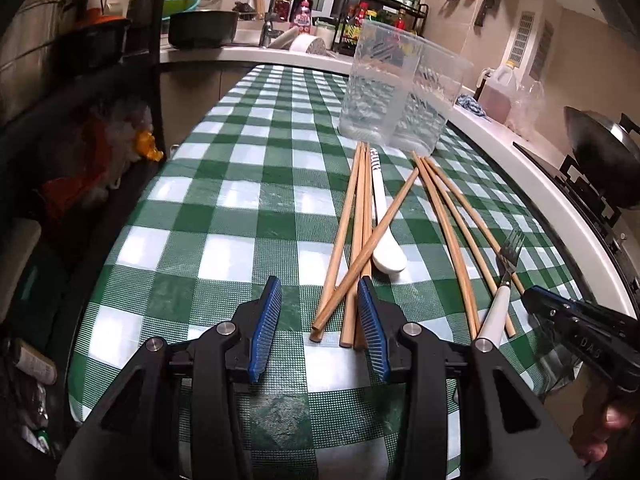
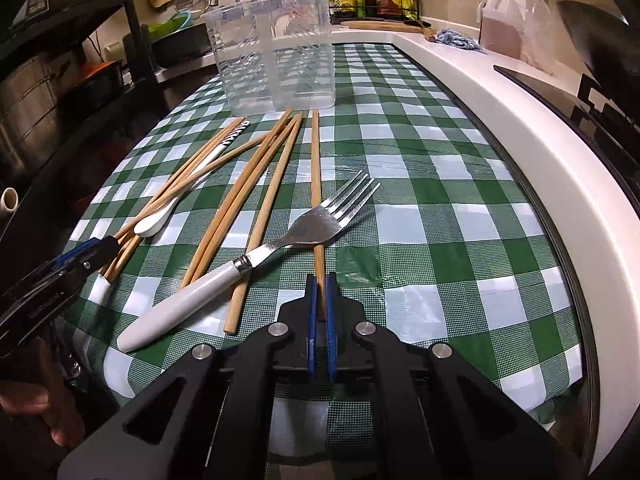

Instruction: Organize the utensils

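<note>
Several wooden chopsticks [image 1: 356, 216] lie scattered on the green checked tablecloth [image 1: 240, 200], with a white spoon [image 1: 382, 220] among them and a white-handled fork [image 2: 248, 264] lying across one. A clear two-compartment plastic container [image 1: 396, 92] stands behind them. My left gripper [image 1: 320, 292] is open, low over the cloth, with its right pad beside the near ends of the left chopstick bundle. My right gripper [image 2: 320, 284] is shut on the near end of one chopstick [image 2: 316, 184], which runs under the fork's tines toward the container [image 2: 276, 48].
A white counter edge [image 2: 520, 120] curves along the right, with a stove and wok [image 1: 608, 152] beyond it. A sink with pans, a faucet [image 1: 264, 4] and a spice rack stand at the back. Shelves with pots are on the left [image 2: 36, 92].
</note>
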A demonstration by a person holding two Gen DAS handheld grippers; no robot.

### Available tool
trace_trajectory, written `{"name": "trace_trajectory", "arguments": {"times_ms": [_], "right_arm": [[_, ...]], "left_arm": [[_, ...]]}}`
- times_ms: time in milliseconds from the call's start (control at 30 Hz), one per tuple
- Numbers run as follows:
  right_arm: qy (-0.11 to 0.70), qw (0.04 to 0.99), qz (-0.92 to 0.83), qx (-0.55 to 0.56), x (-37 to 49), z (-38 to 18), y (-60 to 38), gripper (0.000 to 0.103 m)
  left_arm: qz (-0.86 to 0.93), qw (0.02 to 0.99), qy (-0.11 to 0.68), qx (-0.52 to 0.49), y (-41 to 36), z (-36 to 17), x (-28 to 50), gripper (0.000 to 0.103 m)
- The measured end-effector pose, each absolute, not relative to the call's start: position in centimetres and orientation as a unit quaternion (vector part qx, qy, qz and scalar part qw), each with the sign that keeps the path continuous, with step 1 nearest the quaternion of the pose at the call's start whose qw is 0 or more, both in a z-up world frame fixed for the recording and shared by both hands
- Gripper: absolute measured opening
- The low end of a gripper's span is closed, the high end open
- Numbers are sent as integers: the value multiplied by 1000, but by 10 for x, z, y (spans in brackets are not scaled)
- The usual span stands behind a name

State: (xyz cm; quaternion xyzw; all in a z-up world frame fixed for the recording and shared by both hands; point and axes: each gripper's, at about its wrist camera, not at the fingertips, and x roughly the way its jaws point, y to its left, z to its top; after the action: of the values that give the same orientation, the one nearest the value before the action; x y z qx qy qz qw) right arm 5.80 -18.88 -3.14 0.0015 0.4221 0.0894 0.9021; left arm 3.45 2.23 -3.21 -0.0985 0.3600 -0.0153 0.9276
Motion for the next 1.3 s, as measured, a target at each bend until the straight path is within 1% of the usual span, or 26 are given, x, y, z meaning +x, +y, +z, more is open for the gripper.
{"name": "trace_trajectory", "arguments": {"times_ms": [33, 67, 167, 233, 267, 600, 800, 967, 1133, 1300], "right_arm": [[422, 902, 90, 3, 58, -31, -189, 7], [422, 902, 90, 4, 58, -32, -189, 7], [421, 902, 91, 3, 58, -32, -188, 7], [421, 902, 91, 2, 59, -32, -188, 8], [421, 902, 92, 0, 58, -32, -187, 5], [422, 901, 97, 14, 59, -32, -190, 6], [419, 903, 100, 4, 60, -32, -188, 6], [414, 905, 99, -13, 59, -32, -185, 5], [417, 903, 101, -5, 59, -31, -186, 4], [403, 909, 103, -14, 55, -24, -185, 4]], "left_arm": [[-19, 927, 361, -97, 21, -32, 34, 23], [-26, 926, 362, -100, 21, -32, 34, 19], [-36, 928, 359, -95, 17, -31, 30, 14], [-43, 928, 359, -94, 15, -30, 27, 6], [-45, 927, 359, -94, 15, -30, 26, 5], [-42, 932, 348, -89, 15, -25, 20, 5], [-44, 931, 351, -88, 14, -26, 21, 5], [-43, 932, 349, -86, 14, -26, 21, 5], [-42, 934, 345, -81, 13, -23, 20, 5], [-40, 937, 339, -77, 14, -20, 19, 5]]}}
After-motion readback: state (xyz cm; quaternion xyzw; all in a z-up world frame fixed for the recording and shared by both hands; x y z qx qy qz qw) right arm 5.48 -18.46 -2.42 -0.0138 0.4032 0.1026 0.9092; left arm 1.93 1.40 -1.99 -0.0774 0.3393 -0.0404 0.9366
